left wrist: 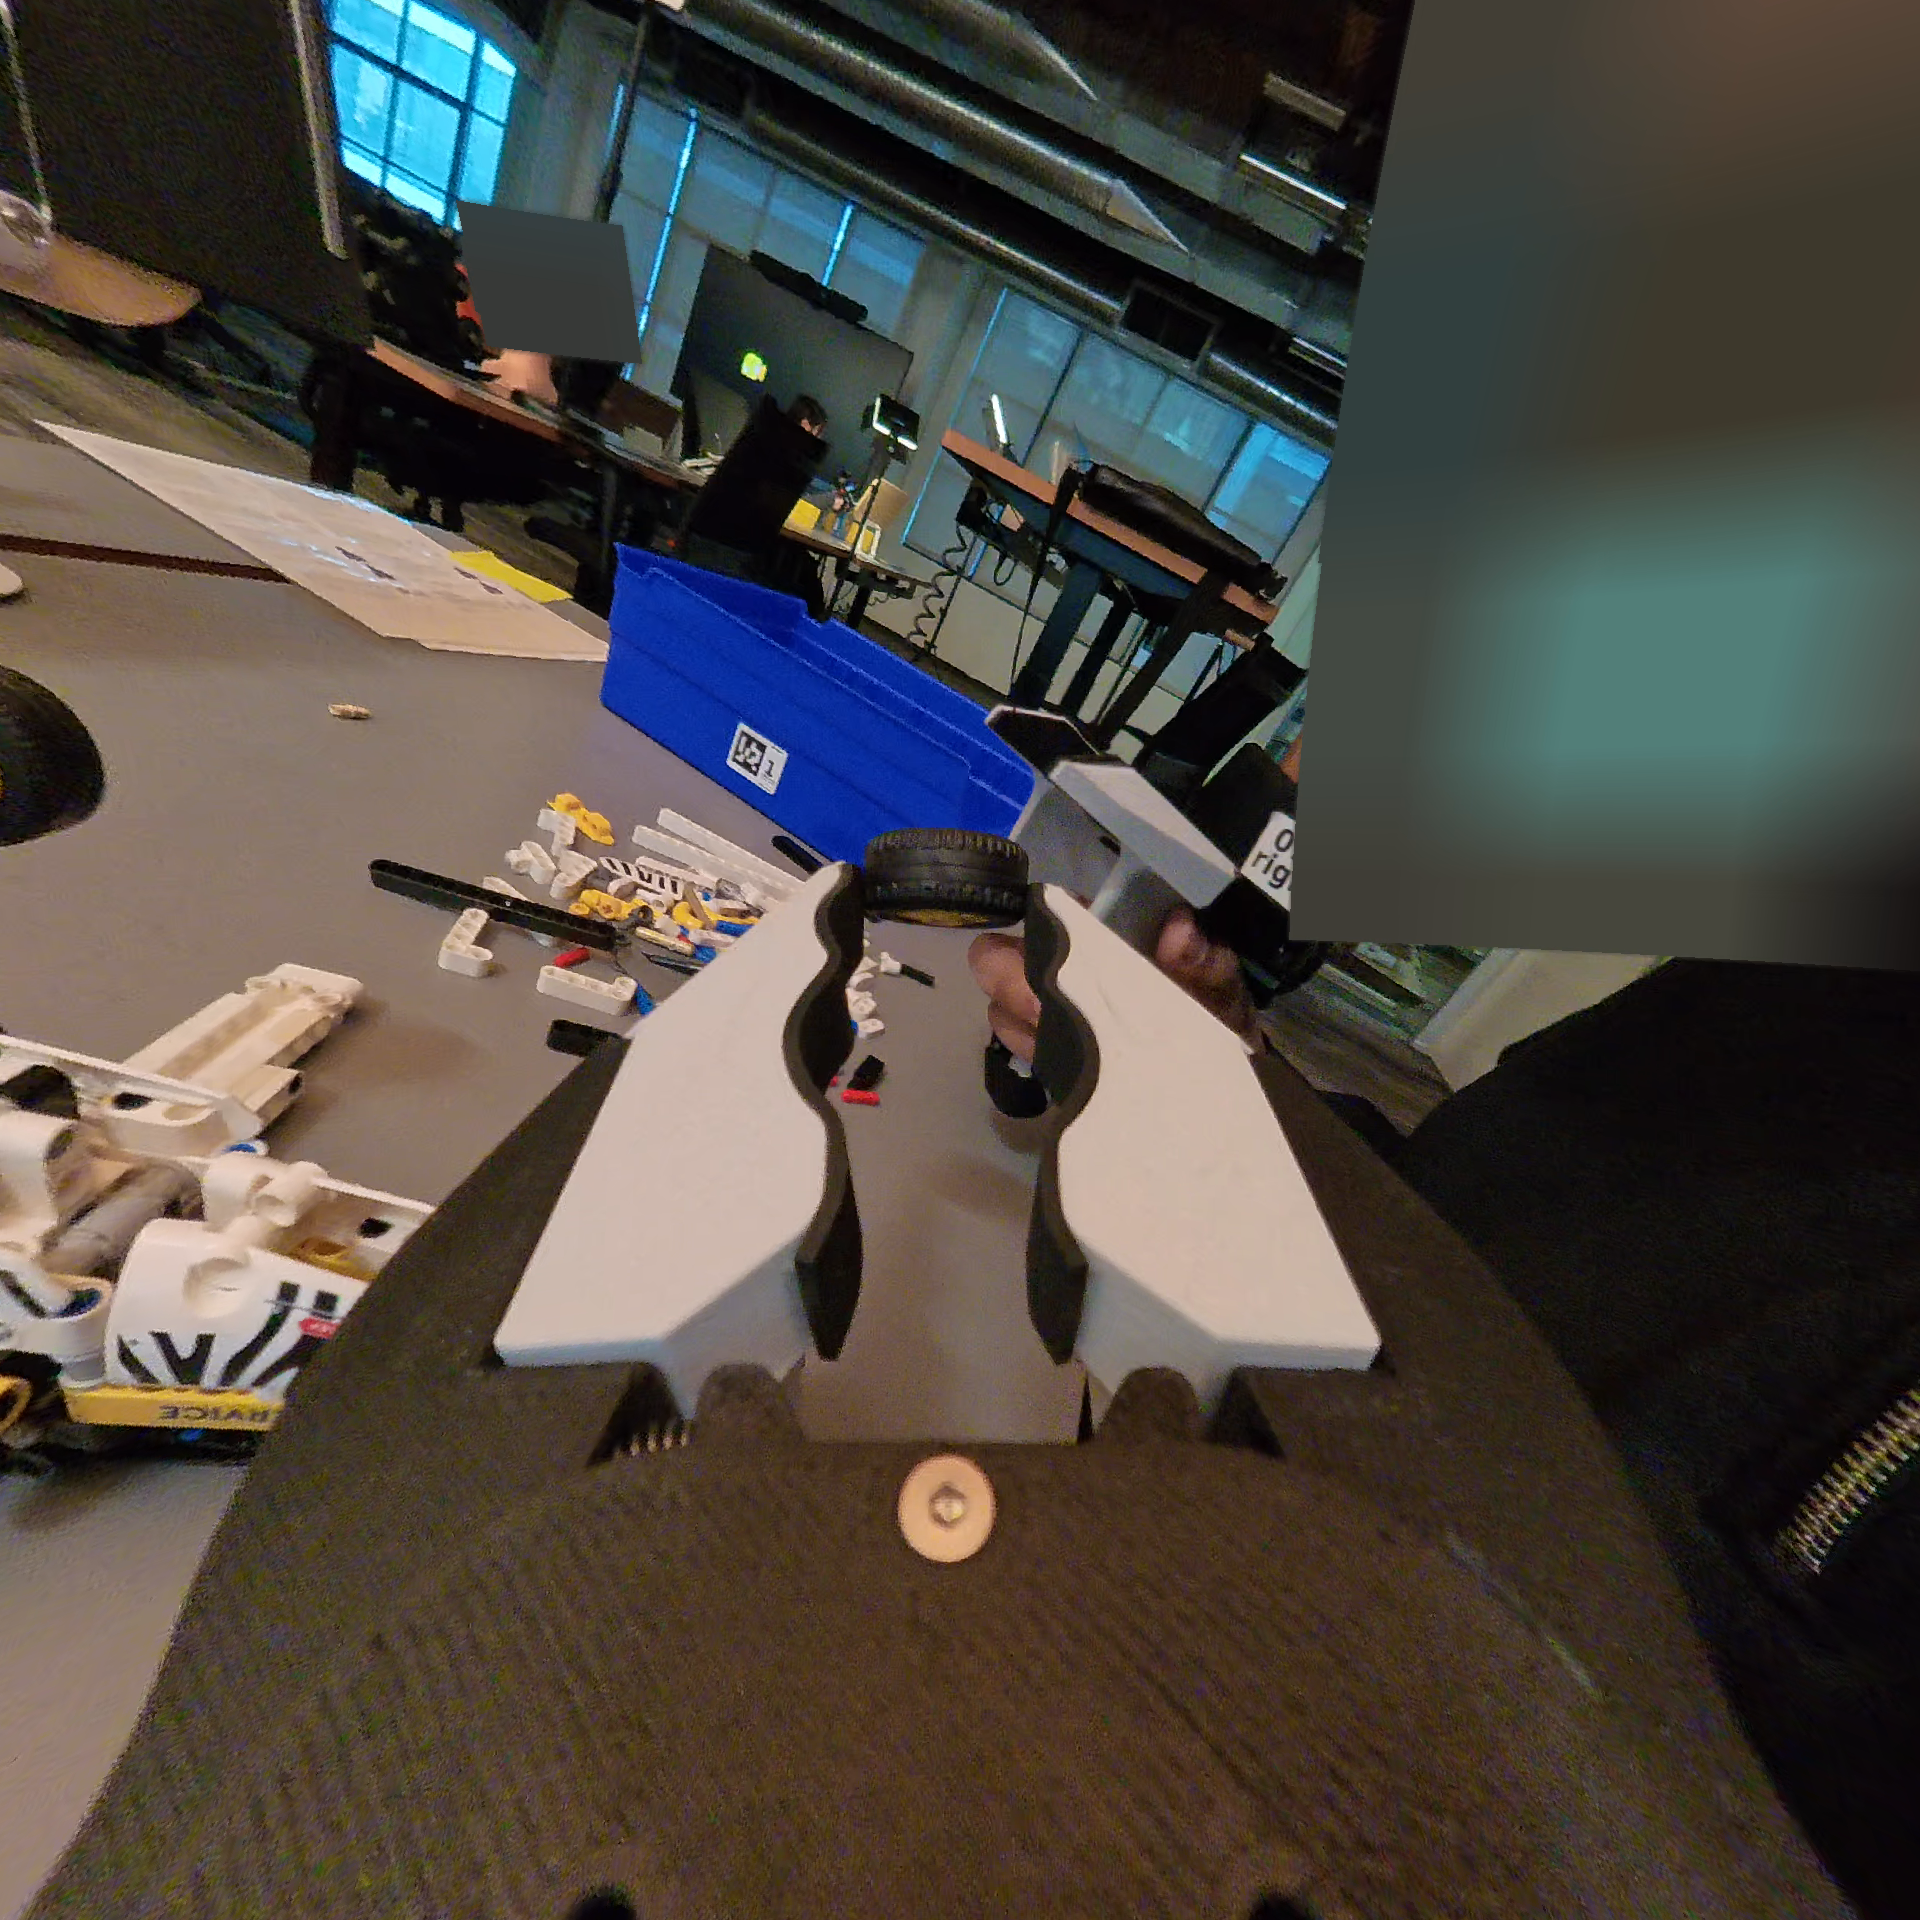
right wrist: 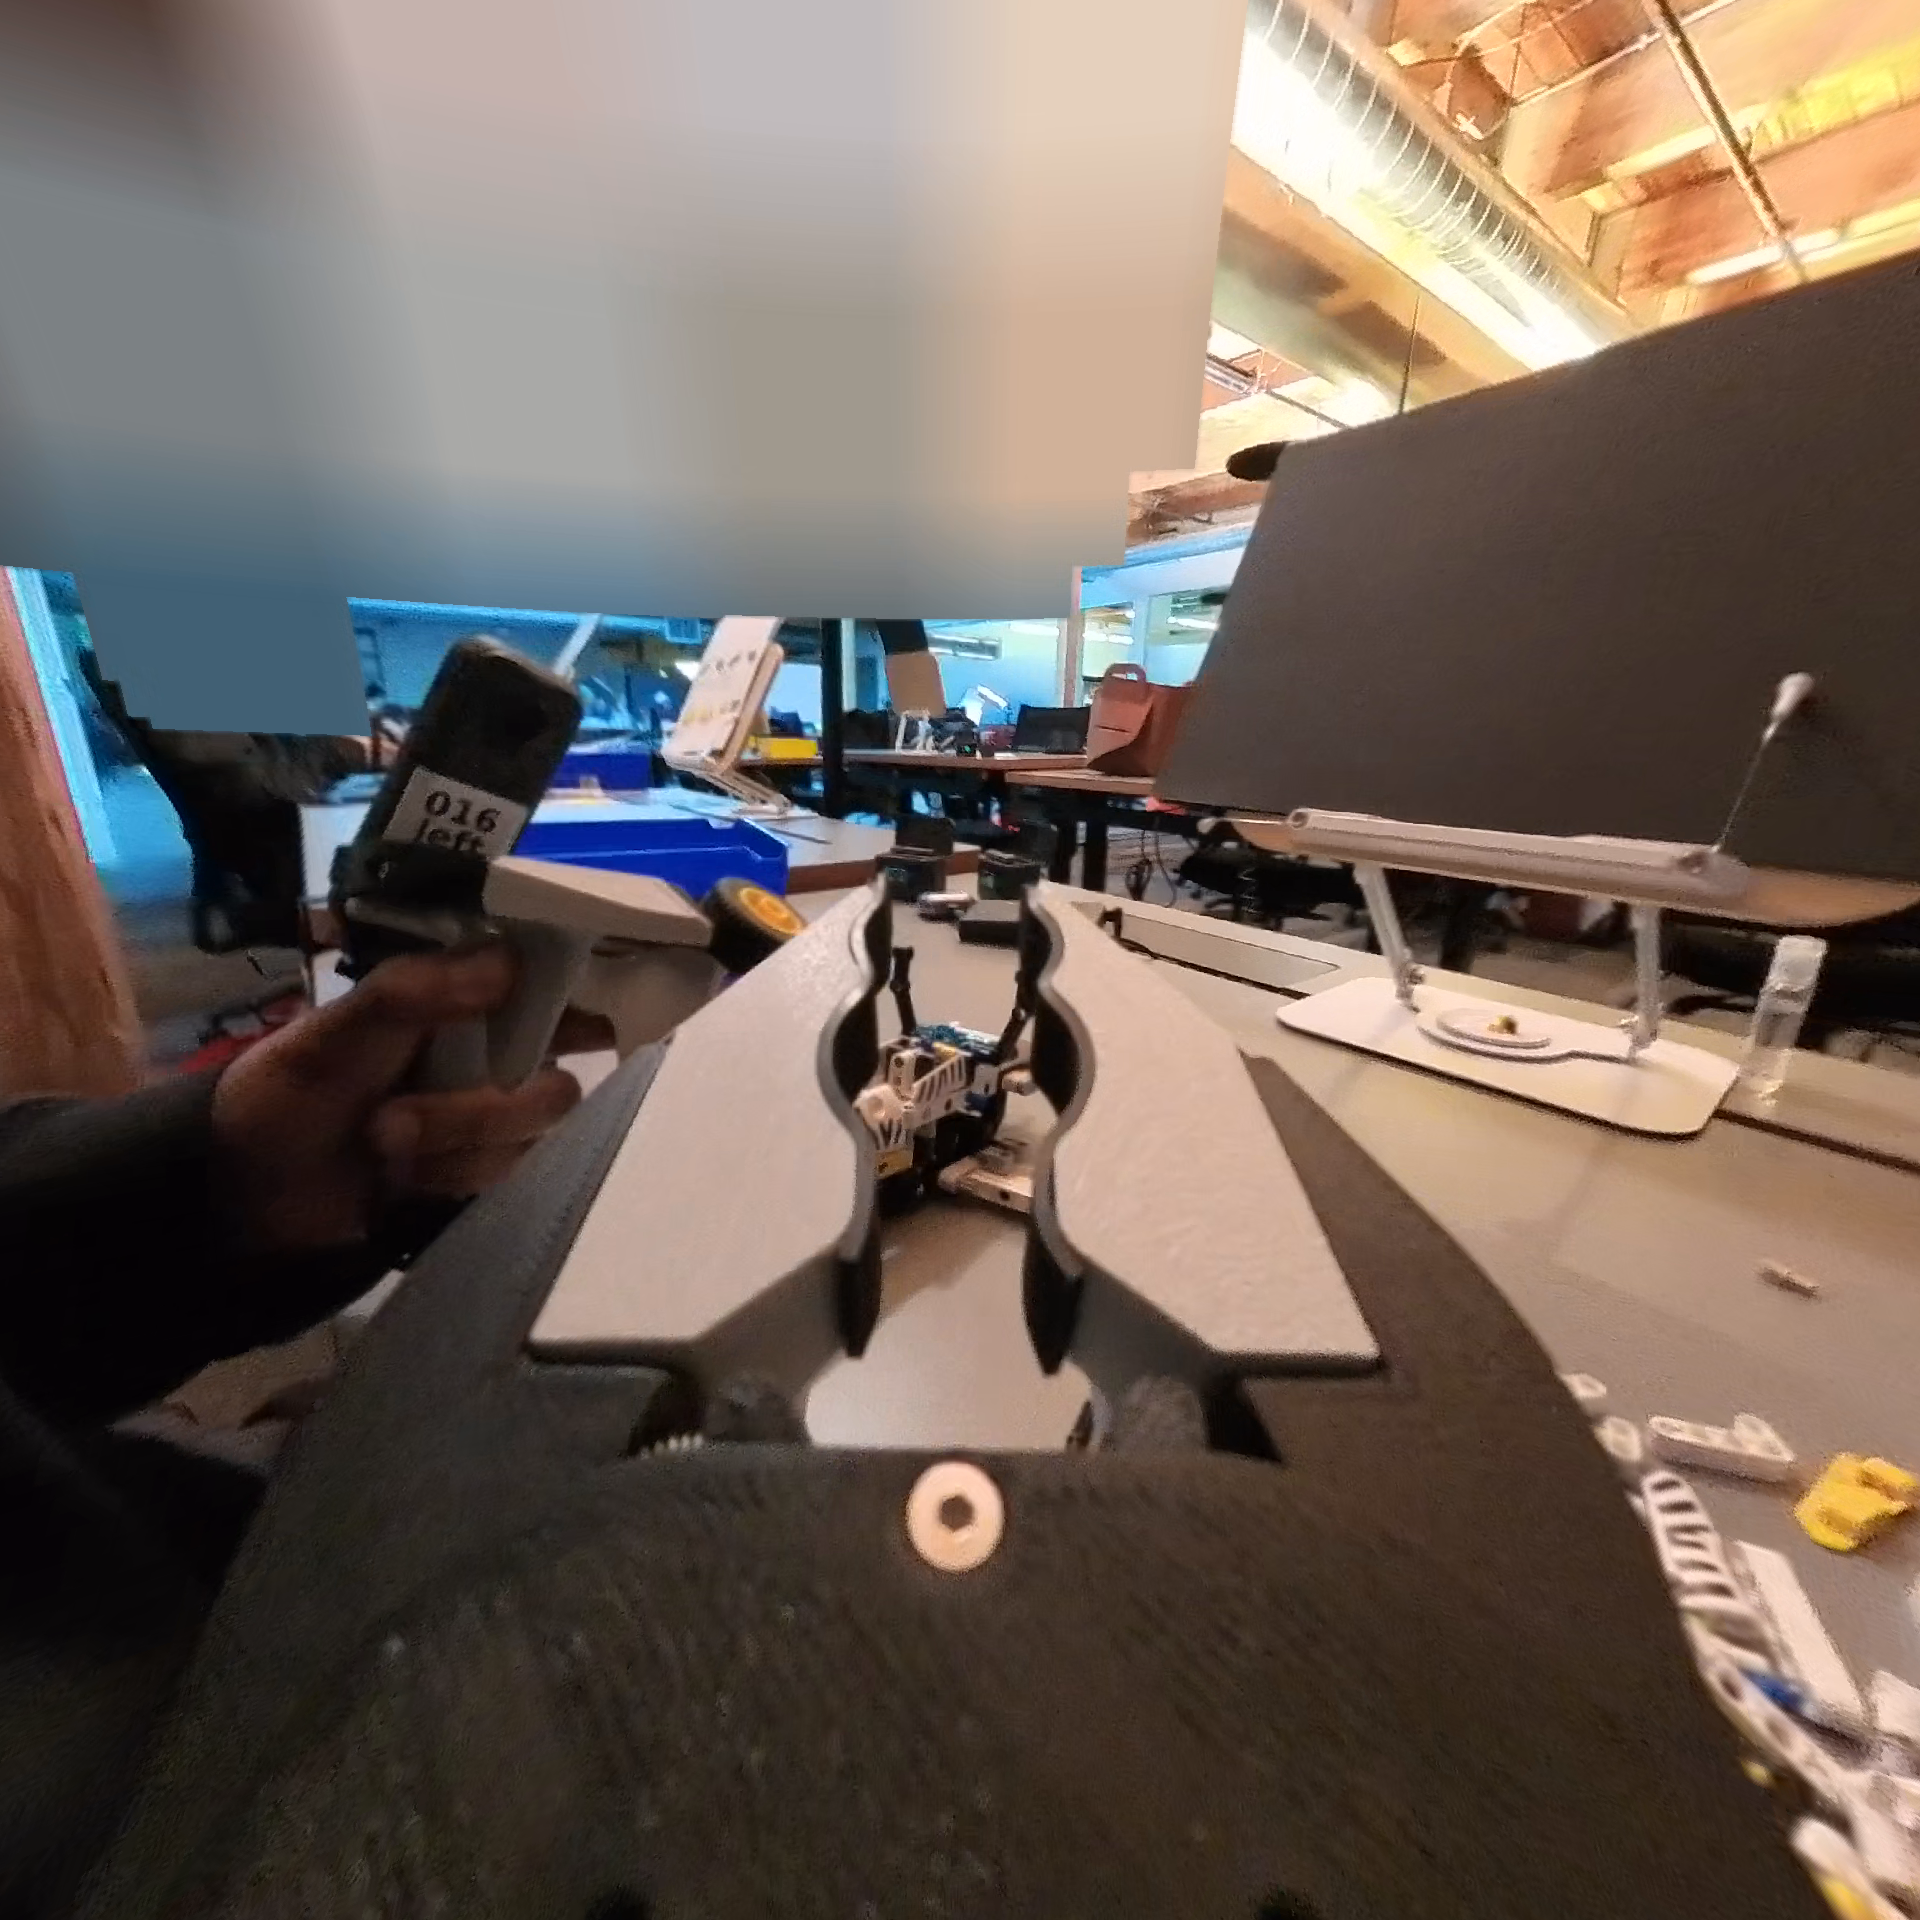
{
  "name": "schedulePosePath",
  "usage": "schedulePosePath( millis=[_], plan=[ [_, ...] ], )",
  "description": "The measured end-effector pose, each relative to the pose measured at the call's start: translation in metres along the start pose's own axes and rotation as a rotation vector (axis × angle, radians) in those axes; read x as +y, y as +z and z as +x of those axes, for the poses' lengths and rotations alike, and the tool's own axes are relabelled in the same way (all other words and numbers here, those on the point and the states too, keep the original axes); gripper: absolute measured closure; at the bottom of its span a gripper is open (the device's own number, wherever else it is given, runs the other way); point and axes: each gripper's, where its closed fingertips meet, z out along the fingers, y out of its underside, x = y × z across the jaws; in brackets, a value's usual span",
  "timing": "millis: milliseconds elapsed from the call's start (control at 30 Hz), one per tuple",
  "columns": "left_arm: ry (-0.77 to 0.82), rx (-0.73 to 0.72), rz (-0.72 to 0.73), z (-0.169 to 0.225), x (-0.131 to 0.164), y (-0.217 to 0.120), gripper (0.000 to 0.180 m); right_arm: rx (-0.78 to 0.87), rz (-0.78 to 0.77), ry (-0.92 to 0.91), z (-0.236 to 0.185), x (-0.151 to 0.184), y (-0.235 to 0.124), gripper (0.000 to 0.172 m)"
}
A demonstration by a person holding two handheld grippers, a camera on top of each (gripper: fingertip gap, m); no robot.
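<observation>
the left gripper [left wrist: 945, 883] is raised above the table [left wrist: 260, 831], level, its fingertips clamped on a black wheel [left wrist: 945, 876]. the right gripper [right wrist: 954, 914] sits just beside it, jaws narrowly apart and bare, a toy car [right wrist: 935, 1101] lying beyond them.

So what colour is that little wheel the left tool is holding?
The wheel has a black tyre and a yellow hub, gripped by the left tool; the hub shows best in the right wrist view.

1. Left gripper [left wrist: 940, 894]: light grey fingers [left wrist: 727, 1091] lined with wavy black pads.
2. Behind the fingers, a textured black base carries a pale round screw [left wrist: 945, 1508].
3. Right gripper [right wrist: 951, 914] looks alike.
4. Dark sleeve [right wrist: 94, 1226]; black zipped jacket [left wrist: 1714, 1299].
</observation>
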Motion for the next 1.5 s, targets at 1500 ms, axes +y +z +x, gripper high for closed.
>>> schedulePosePath(
  millis=[1500],
  plan=[
    [0.122, -0.152, 0.142, -0.052, -0.014, -0.069, 0.154, -0.270, -0.509, 0.357, -0.044, 0.090, 0.078, 0.128]
  ],
)
